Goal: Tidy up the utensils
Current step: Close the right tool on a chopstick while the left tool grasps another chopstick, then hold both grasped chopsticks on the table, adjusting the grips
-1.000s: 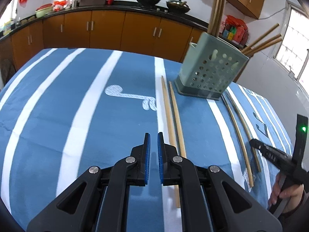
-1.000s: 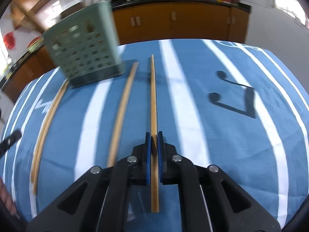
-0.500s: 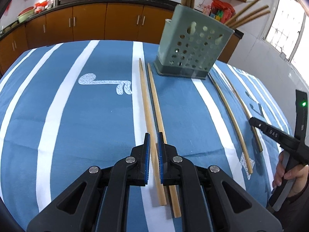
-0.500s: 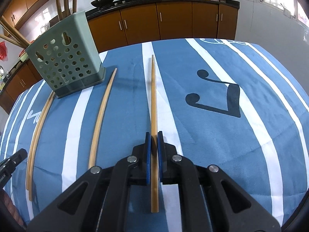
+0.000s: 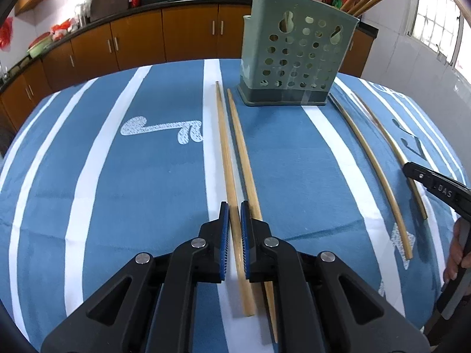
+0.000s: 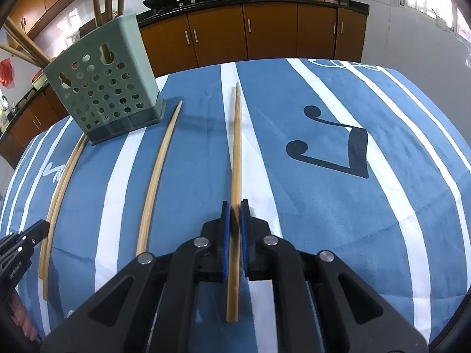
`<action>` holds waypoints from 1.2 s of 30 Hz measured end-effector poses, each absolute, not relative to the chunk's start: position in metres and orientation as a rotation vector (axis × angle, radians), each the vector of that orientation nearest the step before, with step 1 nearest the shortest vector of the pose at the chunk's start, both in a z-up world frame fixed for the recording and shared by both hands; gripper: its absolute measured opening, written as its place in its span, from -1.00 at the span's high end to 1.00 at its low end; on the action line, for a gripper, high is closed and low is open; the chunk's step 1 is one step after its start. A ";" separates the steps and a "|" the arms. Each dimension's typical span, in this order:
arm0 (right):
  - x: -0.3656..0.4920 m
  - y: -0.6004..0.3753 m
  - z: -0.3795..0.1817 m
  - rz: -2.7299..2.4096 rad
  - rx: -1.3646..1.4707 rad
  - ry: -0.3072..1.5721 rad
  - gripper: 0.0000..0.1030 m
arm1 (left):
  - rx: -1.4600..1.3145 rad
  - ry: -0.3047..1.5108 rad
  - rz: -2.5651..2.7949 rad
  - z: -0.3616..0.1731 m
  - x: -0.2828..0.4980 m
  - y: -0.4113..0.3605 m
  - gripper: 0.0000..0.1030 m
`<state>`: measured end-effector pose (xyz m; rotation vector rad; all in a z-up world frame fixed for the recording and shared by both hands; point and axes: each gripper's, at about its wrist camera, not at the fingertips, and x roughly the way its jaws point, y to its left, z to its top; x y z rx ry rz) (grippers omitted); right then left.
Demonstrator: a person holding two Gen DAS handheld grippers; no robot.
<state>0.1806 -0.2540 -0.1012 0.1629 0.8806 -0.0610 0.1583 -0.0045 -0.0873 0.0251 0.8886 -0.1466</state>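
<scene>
A green perforated utensil holder (image 5: 297,58) stands at the far side of the blue striped cloth (image 5: 147,176), with several chopsticks upright in it. Two chopsticks lie side by side before it. My left gripper (image 5: 234,210) is shut just above them, its narrow gap lined up over the left chopstick (image 5: 224,147); the second chopstick (image 5: 241,147) runs under the right finger. Whether the pads touch it I cannot tell. My right gripper (image 6: 234,206) is shut on another chopstick (image 6: 237,141), which points towards the holder (image 6: 103,88).
A loose chopstick (image 6: 160,170) lies between the held one and the holder. The right gripper's body (image 5: 435,185) and a hand (image 5: 457,250) are at the right edge. Brown cabinets (image 5: 188,38) and a counter with woks stand behind the table.
My left gripper has moved right and slightly down, from bare cloth to over the pair of chopsticks, rolling a little. The right gripper has kept its grip and barely moved.
</scene>
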 end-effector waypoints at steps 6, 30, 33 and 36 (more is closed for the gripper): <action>0.184 -0.249 -0.101 -0.022 0.147 0.881 0.84 | -0.050 0.900 -0.095 -0.086 0.177 0.019 0.85; 0.191 -0.245 -0.103 -0.032 0.120 0.863 0.84 | -0.148 0.870 -0.093 -0.089 0.188 0.039 0.84; 0.191 -0.245 -0.103 -0.031 0.121 0.863 0.84 | -0.153 0.870 -0.095 -0.089 0.188 0.039 0.84; 0.192 -0.245 -0.104 -0.031 0.122 0.863 0.84 | -0.158 0.869 -0.097 -0.089 0.187 0.040 0.84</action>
